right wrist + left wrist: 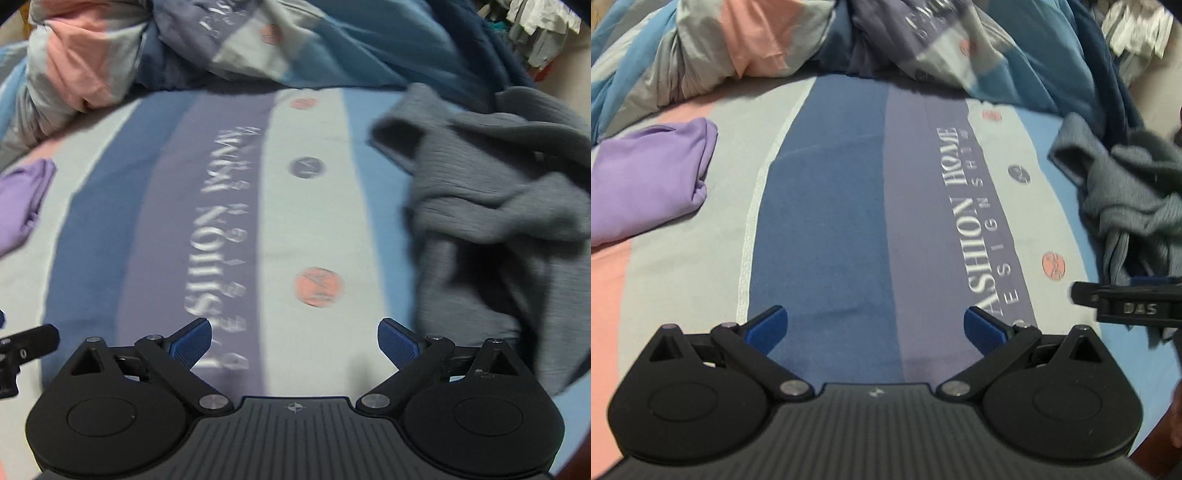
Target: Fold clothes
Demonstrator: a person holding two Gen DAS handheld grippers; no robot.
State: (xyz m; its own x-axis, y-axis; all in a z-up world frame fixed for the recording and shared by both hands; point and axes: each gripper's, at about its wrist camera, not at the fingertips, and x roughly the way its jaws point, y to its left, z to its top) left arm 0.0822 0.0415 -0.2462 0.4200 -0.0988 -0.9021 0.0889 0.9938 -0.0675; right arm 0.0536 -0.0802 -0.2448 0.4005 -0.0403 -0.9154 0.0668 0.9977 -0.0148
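nearest to me are my own blue pads: the left gripper [875,326] is spread wide with nothing between its fingers, hanging over the dark blue stripe of the striped bedsheet [827,206]. my right gripper [294,341] is spread just as wide, also with nothing in it, above the purple band with the white lettering [221,236] and the pale band with the round pink and grey logos. no cloth touches either pair of pads.

the clothes lie to both sides. a crumpled grey ribbed garment [491,206] sits in a loose heap on the light blue stripe, to the right of my right gripper and near it, but apart from the fingers. in the left wrist view the same heap shows at the right edge, with the black side of my right gripper in front of its lower part. a folded purple garment [650,181] lies flat on the sheet well off to the left, on the pale and pink stripes; the right wrist view catches only its edge at the far left.

beyond the bare stretch of sheet a bunched duvet [768,40] in the same pink, grey and blue print is piled along the far side. a dark blue cloth [476,48] lies at the far right, behind the grey heap. the right wrist view is blurred, so fine details there are hard to read.
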